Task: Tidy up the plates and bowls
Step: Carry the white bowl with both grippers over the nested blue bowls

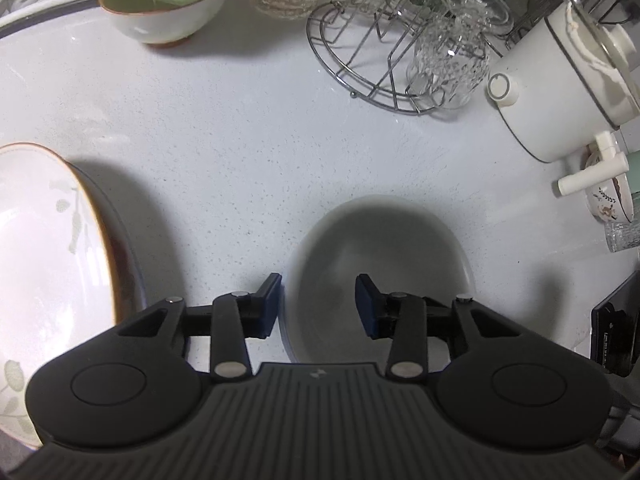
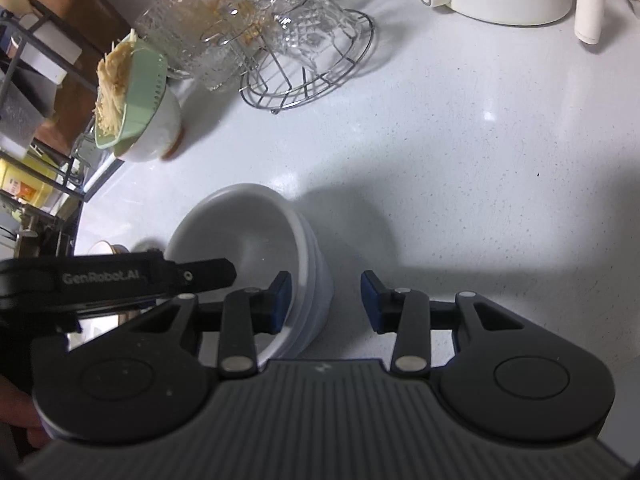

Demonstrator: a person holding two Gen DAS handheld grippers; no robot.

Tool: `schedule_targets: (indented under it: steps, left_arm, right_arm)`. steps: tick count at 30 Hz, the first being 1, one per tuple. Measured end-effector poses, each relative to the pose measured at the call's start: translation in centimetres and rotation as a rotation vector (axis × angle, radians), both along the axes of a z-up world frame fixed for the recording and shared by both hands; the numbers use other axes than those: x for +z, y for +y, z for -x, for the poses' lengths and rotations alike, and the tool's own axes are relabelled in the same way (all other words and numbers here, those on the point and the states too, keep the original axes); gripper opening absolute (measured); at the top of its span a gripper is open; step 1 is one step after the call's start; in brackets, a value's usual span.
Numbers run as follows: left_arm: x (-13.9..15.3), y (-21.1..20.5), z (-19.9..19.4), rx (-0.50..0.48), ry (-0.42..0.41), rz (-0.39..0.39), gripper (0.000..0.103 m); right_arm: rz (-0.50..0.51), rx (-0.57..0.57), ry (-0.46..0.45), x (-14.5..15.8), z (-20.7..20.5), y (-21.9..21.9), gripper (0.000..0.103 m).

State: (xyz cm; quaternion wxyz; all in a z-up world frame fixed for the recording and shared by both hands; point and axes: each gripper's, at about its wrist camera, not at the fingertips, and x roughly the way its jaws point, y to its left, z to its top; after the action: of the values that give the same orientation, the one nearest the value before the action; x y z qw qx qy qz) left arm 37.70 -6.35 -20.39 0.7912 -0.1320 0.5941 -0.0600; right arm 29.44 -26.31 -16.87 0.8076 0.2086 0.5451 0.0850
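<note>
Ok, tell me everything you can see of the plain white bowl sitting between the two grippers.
The white bowl is plain, glossy and ceramic-looking, with no pattern. It sits upright and empty on the speckled white counter. From the right wrist its outer wall shows stepped horizontal ridges, possibly several bowls stacked; that cannot be settled. The left gripper is open, straddling the near rim, one finger inside. The right gripper is open too, its left finger in front of the rim. Contact cannot be confirmed.

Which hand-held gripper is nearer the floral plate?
Left. The left hand-held gripper has the floral plate just beside it; the right hand-held gripper is further over, straddling the bowl stack's rim.
</note>
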Motion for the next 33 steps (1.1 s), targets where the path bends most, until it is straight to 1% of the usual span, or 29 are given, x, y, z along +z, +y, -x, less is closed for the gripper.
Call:
schedule_targets:
  steps: [1,2,3,5,7,8,9,11,18,21,28,31,33]
  left_arm:
    - [-0.3,-0.2,-0.1,-0.004,0.007,-0.014,0.041]
    - [-0.6,-0.2,-0.2,0.001,0.02,-0.019,0.037]
    - [-0.8,-0.3,-0.3,0.007,0.029,-0.011,0.033]
    - [-0.8,-0.4,-0.2,0.007,0.021,-0.005,0.028]
    - [-0.7,-0.6,-0.1,0.012,0.014,-0.019,0.024]
    - [-0.6,-0.6,-0.1,0.016,0.016,-0.018,0.021]
    - [-0.5,-0.5,0.1,0.024,0.02,-0.011,0.018]
    - [-0.2,-0.3,0.4,0.034,0.016,-0.003,0.016]
    - [1.1,-0.9,2.3,0.03,-0.019,-0.013,0.016]
    - [1.4,-0.8,3.0,0.047,-0.018,0.001,0.016]
    - [3.1,-0.2,4.7,0.065,-0.035,0.018,0.016]
    - [3.7,0.4,5.1,0.081,-0.028,0.042,0.016]
    - [4.0,0.5,5.4,0.069,-0.029,0.039,0.016]
  right_arm:
    - [-0.001,-0.005,-0.004,-0.1,0.0,-0.1,0.041]
    - [-0.004,-0.008,-0.005,-0.2,-0.1,-0.2,0.04]
    - [-0.014,-0.005,-0.004,-0.5,-0.2,-0.2,0.039]
    - [-0.039,-0.018,0.003,-1.0,-0.2,-0.5,0.032]
    - [-0.054,-0.028,-0.002,-1.4,-0.3,-0.7,0.028]
    - [-0.049,-0.031,-0.008,-1.4,-0.2,-0.6,0.025]
    - [-0.044,-0.027,-0.014,-1.3,-0.1,-0.4,0.024]
    - [-0.022,-0.032,-0.023,-1.0,0.1,-0.4,0.02]
    - [-0.029,-0.006,-0.037,-0.3,1.7,-1.1,0.019]
    - [-0.028,-0.01,-0.044,0.3,2.2,-1.4,0.019]
    - [-0.038,-0.012,-0.056,1.7,3.6,-1.6,0.019]
    - [-0.032,0.001,-0.068,2.5,3.9,-1.3,0.019]
    - [-0.03,-0.007,-0.063,3.1,4.1,-1.2,0.019]
